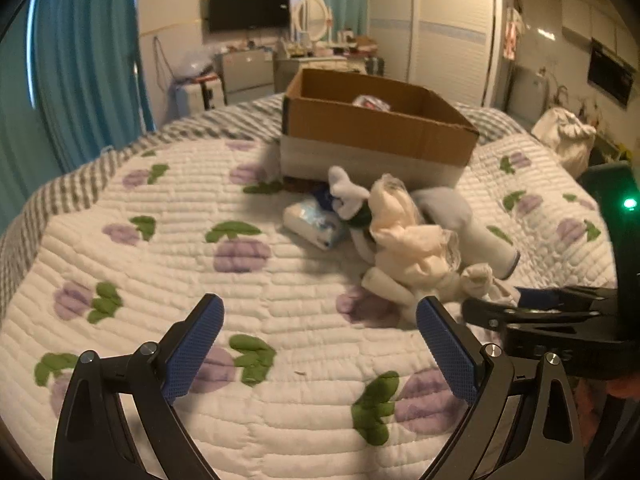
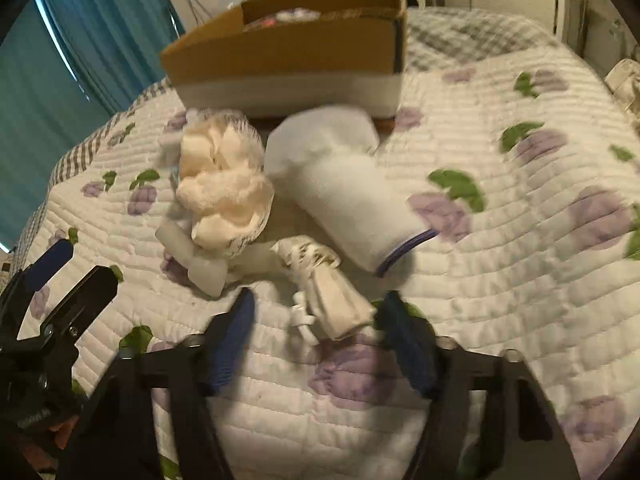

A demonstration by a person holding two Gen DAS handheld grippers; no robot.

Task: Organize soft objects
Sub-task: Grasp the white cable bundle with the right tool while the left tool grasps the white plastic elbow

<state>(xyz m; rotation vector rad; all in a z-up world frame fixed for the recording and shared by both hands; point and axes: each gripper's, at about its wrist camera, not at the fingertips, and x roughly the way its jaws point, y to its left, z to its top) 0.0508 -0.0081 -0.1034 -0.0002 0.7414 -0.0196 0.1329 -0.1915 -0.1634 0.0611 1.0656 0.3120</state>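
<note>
A pile of soft things lies on the quilt in front of a cardboard box (image 1: 376,128). It holds a cream lacy cloth (image 1: 404,236), a grey-white sock (image 1: 476,228), a wrapped white packet (image 1: 316,220) and a small knotted white sock (image 2: 332,292). My left gripper (image 1: 320,344) is open and empty over bare quilt, left of the pile. My right gripper (image 2: 320,336) is open, its blue pads on either side of the knotted sock's near end; whether they touch is blurred. The box (image 2: 288,56), cream cloth (image 2: 224,192) and large sock (image 2: 344,188) show in the right wrist view.
The bed's white quilt (image 1: 200,264) has purple and green flower patches, with a checked border at the left edge. Something small lies inside the box (image 1: 370,102). Teal curtains (image 1: 80,60), a TV and cluttered furniture stand beyond the bed. A white bag (image 1: 564,136) sits at right.
</note>
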